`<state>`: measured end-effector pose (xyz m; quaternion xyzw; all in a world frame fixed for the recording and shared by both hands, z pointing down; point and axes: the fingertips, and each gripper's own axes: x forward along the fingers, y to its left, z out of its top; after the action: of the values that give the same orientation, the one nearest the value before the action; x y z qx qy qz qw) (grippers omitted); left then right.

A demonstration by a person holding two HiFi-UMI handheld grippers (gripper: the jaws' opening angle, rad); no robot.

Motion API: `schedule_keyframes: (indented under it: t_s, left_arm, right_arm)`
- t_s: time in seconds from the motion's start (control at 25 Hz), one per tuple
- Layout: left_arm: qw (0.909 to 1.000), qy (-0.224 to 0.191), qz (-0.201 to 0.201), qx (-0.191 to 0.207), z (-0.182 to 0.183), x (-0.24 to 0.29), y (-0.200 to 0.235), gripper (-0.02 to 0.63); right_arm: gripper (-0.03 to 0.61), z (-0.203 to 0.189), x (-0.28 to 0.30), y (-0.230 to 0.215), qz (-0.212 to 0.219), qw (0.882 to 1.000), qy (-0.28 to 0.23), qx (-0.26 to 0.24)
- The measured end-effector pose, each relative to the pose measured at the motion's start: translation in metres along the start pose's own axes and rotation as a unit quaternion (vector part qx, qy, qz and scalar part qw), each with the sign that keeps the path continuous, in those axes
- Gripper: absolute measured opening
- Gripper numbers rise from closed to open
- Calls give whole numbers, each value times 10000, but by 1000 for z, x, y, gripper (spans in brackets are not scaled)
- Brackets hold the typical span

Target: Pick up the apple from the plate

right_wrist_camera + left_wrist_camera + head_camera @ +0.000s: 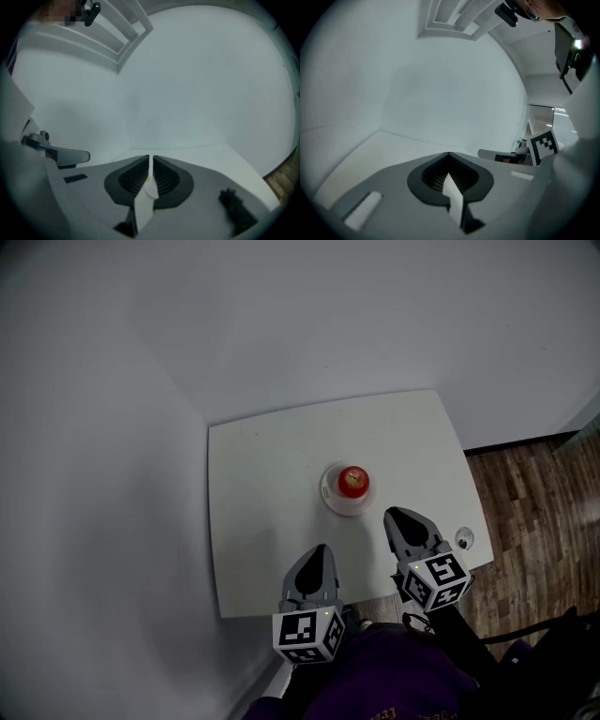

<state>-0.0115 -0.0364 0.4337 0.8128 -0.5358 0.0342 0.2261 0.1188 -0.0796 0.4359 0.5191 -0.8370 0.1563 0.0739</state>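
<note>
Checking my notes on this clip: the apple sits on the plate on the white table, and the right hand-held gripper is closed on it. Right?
Not quite. The apple sits on the plate on the white table, but the right hand-held gripper is shut on nothing, short of the plate, as the head view shows.

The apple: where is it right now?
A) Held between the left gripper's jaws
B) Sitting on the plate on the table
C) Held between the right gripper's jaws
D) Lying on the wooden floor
B: the apple sits on the plate on the white table, ahead of the left gripper and the right gripper, whose jaws are together with nothing between them.
</note>
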Motion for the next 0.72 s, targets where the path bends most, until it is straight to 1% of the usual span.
schedule_keyframes:
  t_s: [0.24,0.36,0.52,0.72]
  left_arm:
    - [9999,69,-127,56,20,32,32,6]
    - [9998,110,-162,38,27,45,45,8]
    - [9998,159,-104,-73,29,59,59,8]
    - [9996,216,41,-196,25,67,64,8]
  right_arm:
    - [18,4,52,-3,-70,9999,141,30]
    - [55,2,71,-8,-88,9995,312,15]
    - [99,-5,90,-16,-86,9985,543,-32]
    - [164,-19,106,-24,83,9949,987,-183]
